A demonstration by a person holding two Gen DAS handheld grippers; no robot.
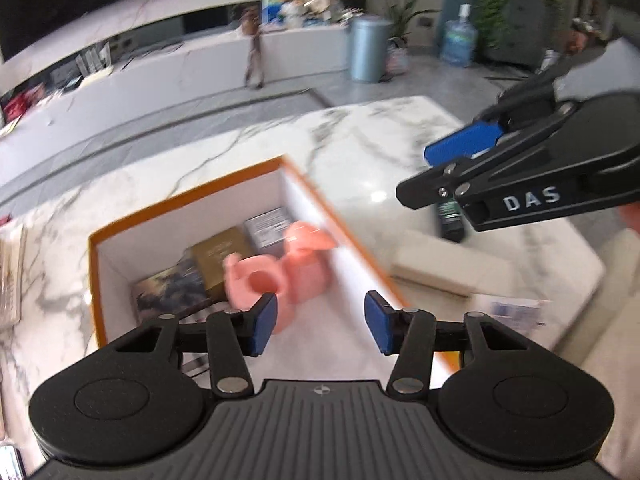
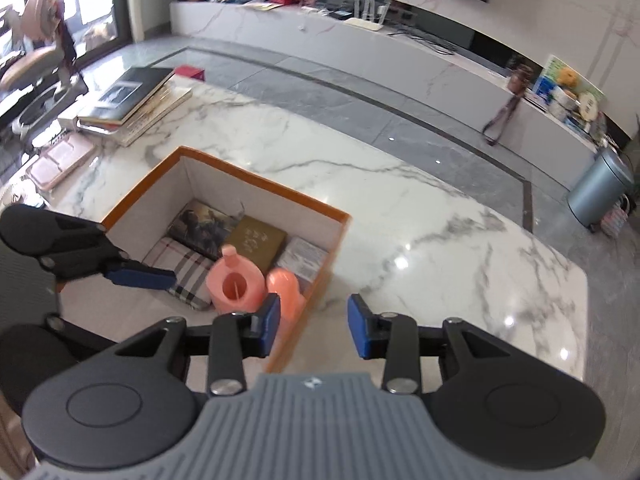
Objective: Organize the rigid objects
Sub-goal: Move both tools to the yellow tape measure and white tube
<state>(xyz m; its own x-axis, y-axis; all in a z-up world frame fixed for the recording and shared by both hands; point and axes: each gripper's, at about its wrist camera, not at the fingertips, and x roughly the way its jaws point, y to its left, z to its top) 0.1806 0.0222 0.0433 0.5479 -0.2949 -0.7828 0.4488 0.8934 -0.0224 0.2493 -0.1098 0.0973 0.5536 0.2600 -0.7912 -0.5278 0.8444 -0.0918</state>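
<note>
Grippers are both hovering above an orange-rimmed box [image 2: 256,178] that is sitting on a white marble table [image 2: 400,216], each tilting steeply down toward it.

Starting at the left, the left gripper [image 1: 321,322] is pointing toward twelve o'clock in its own view, over the near part of the box. Its blue pads [image 1: 264,322] are standing apart with nothing between them; the jaws are open and gripping nothing. In the right wrist view the same gripper is reaching in from nine o'clock, one blue finger stretching over a plaid item [image 2: 182,276] on the box floor.

Inside the box, a pink watering can [image 2: 236,282] is standing upright, its round mouth facing up and its spout pointing roughly toward twelve o'clock in the right wrist view. A second pink piece [image 2: 286,292] is standing just beside it at three o'clock, near the box wall; whether they are touching cannot be told. Behind them, three flat boxes are lying in a row: a dark pictured one [image 2: 202,224], a gold one [image 2: 258,240] and a grey one [image 2: 304,258].

Moving right, the right gripper [image 2: 313,324] is hanging over the box's near right wall, jaws parted and empty. In the left wrist view it is entering from two o'clock, with a dark bottle [image 1: 450,216] lying on the table beneath it.
</note>
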